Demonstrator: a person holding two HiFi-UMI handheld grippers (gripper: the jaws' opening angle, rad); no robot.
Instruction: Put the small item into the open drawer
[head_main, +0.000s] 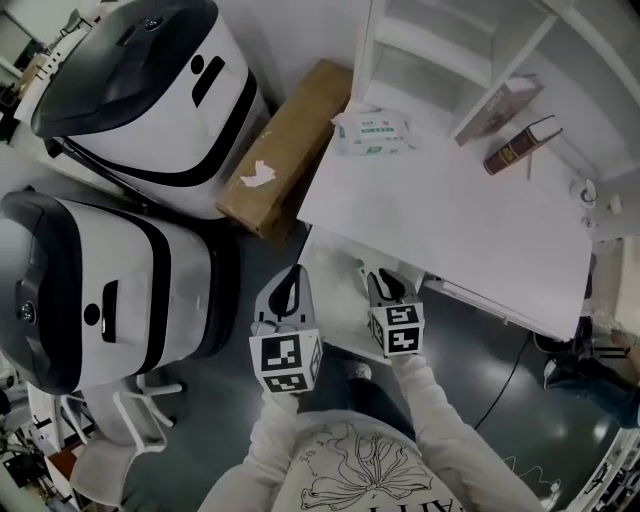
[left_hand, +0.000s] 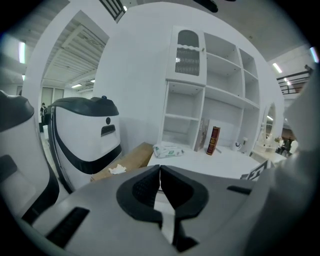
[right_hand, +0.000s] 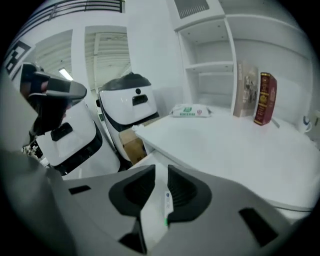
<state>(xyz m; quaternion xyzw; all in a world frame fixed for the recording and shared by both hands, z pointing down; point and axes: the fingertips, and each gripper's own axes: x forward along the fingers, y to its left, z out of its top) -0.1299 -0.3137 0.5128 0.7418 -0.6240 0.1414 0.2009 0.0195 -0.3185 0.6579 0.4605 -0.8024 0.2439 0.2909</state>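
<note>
Your right gripper (head_main: 386, 287) holds its fingers slightly apart over the open drawer (head_main: 335, 300), where the small item (right_hand: 167, 202) (white, green-tipped) lies beneath them; your left gripper (head_main: 291, 288), just left, is closed and empty.

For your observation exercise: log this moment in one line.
left tongs: shut, empty | right tongs: apart, over open drawer | small item: white, in their gap, not pinched

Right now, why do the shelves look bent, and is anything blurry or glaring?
Left gripper view: the wide lens bows the shelves, corners go black, ceiling lights shine bright. Right gripper view: same bending, the red book slightly soft. Head view: even, dim light; table edges straight.
</note>
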